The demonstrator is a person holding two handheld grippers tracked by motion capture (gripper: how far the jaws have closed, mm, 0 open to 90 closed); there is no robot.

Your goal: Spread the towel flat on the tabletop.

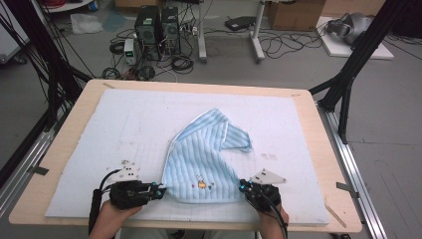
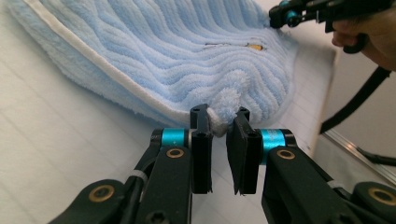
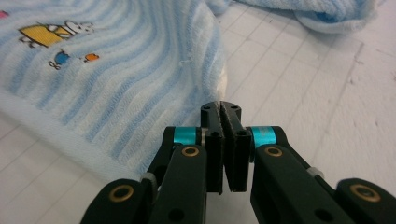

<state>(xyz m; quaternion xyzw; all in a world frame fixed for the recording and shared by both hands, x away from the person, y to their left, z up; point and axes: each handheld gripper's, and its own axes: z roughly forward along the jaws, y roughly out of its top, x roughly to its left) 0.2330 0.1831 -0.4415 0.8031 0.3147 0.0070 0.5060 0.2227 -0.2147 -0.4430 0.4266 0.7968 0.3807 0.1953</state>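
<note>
At the near edge of the wooden counter [image 1: 64, 144], your left hand-held gripper [image 2: 219, 122] has its jaws pinched narrow on a bunched corner of the pale blue ribbed terry towel with white trim [image 1: 204, 159], which lies rumpled on the white gridded foam mat [image 1: 124, 119]. Your right hand-held gripper [image 3: 223, 108] has its jaws pressed together at the towel's other near corner, by the small embroidered cartoon patch [image 3: 42, 33]; whether cloth is caught between them cannot be told, so check that bite before you lift. Keep both hands level and draw the corners apart evenly, so the hem stays taut. Farther back, the towel's folded-over far flap [image 1: 234, 134] will likely need shaking flat.
</note>
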